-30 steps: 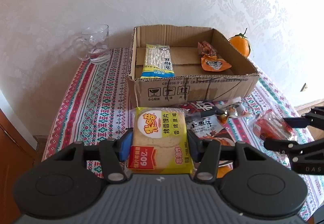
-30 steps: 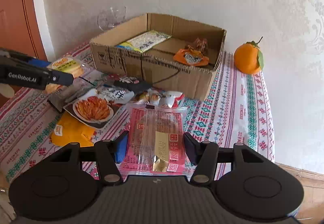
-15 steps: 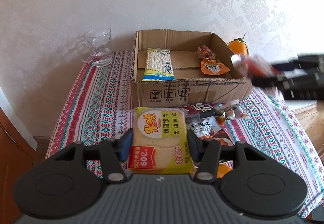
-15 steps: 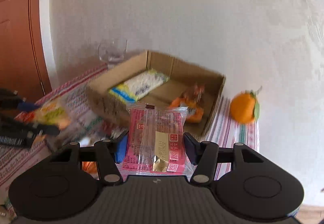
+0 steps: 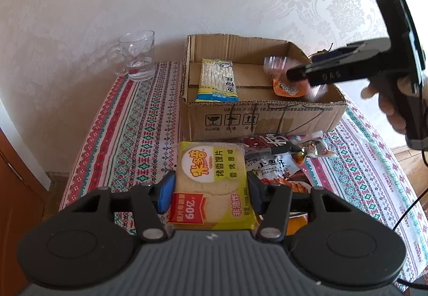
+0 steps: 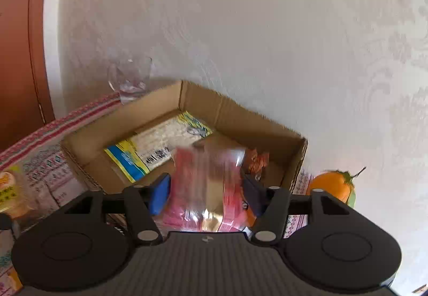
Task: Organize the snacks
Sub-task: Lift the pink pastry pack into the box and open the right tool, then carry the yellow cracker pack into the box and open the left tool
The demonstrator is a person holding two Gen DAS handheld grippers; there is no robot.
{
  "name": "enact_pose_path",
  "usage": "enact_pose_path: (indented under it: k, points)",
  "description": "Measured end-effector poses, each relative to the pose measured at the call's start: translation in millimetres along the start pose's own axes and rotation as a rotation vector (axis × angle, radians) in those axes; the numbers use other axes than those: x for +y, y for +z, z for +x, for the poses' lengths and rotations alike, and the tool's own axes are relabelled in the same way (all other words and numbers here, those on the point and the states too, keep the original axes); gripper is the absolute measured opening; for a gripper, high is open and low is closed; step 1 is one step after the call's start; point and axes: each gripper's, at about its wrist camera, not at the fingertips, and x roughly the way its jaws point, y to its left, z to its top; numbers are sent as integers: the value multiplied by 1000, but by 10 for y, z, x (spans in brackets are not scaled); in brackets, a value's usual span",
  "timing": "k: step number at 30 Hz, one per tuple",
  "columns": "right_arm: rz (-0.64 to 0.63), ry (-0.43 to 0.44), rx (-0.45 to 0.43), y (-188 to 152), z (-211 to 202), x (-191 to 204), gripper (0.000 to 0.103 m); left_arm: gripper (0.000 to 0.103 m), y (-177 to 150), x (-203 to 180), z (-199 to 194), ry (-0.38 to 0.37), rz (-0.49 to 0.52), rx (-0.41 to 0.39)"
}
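Observation:
My left gripper [image 5: 210, 189] is shut on a yellow toast-slice packet [image 5: 212, 183], held above the table in front of the cardboard box [image 5: 262, 116]. My right gripper [image 6: 206, 191] is shut on a pink clear-wrapped snack packet [image 6: 206, 189], blurred, held over the box's [image 6: 227, 114] right part. From the left wrist view the right gripper [image 5: 291, 74] hangs over the box interior. Inside the box lie a blue-and-white cracker packet [image 5: 216, 80] and an orange packet [image 5: 285, 87].
A glass mug [image 5: 136, 55] stands left of the box by the wall. An orange fruit [image 6: 331, 187] sits right of the box. Several snack packets [image 5: 275, 159] lie on the patterned tablecloth [image 5: 133, 130] in front of the box. A wooden door [image 6: 18, 41] is at the left.
My right gripper has lifted the pink packet from the table's front right and carried it over the box. My left gripper, with the yellow packet, has risen slightly.

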Motion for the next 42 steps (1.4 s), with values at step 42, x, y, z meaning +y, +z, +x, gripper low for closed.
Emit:
enact_pose_path:
  k: [42]
  points:
    - [203,-11,-51,-406,-532,79,103,54,1508,-465,1239,-95,99,-18]
